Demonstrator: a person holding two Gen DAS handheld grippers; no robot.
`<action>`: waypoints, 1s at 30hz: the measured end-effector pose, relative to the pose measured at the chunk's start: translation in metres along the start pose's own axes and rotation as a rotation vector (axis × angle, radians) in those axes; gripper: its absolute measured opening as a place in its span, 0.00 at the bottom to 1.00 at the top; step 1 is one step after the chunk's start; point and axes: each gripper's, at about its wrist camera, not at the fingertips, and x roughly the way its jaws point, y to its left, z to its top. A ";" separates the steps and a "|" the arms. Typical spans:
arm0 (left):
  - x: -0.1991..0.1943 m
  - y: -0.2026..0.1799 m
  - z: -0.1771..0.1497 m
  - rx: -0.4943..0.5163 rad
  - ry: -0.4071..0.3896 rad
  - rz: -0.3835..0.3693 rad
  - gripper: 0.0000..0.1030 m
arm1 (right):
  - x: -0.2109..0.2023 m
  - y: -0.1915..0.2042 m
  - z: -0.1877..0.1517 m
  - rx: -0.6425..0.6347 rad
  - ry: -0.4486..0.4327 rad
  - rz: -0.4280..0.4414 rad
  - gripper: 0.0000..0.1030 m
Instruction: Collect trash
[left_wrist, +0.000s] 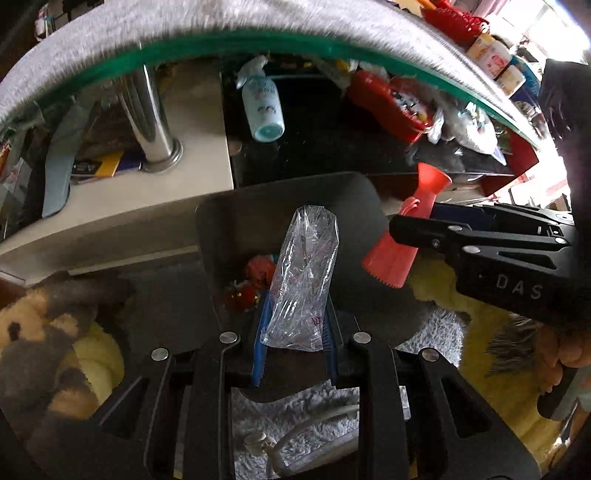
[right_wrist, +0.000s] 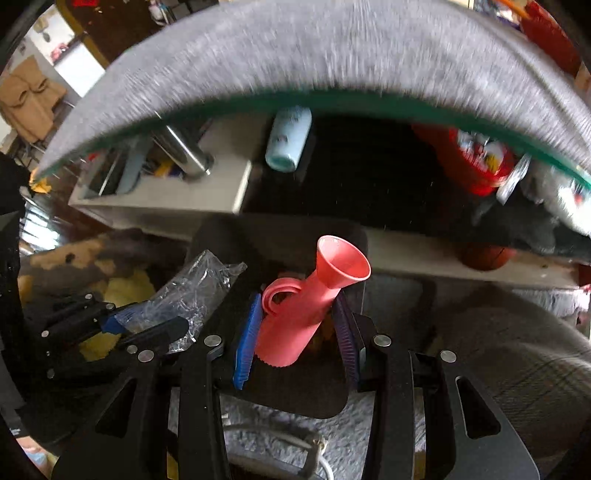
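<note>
My left gripper (left_wrist: 295, 328) has its jaws pinching a crumpled clear plastic bag (left_wrist: 303, 280), held directly above the open dark bin (left_wrist: 221, 229). My right gripper (right_wrist: 295, 332) has its jaws clamped on a pink funnel-mouthed plastic piece (right_wrist: 314, 299), tilted, flared end up, over the same bin's edge. Red scraps (left_wrist: 255, 280) lie inside the bin. A glass-edged table (left_wrist: 258, 40) stands beyond.
</note>
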 end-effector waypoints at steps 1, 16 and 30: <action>0.002 0.001 0.000 -0.002 0.005 0.001 0.23 | 0.004 0.000 0.000 0.004 0.009 0.001 0.39; 0.007 0.003 0.005 -0.010 0.017 0.031 0.71 | 0.006 -0.014 0.006 0.070 -0.004 0.006 0.81; -0.080 -0.004 0.016 0.018 -0.215 0.102 0.92 | -0.093 -0.027 0.007 0.076 -0.299 -0.048 0.97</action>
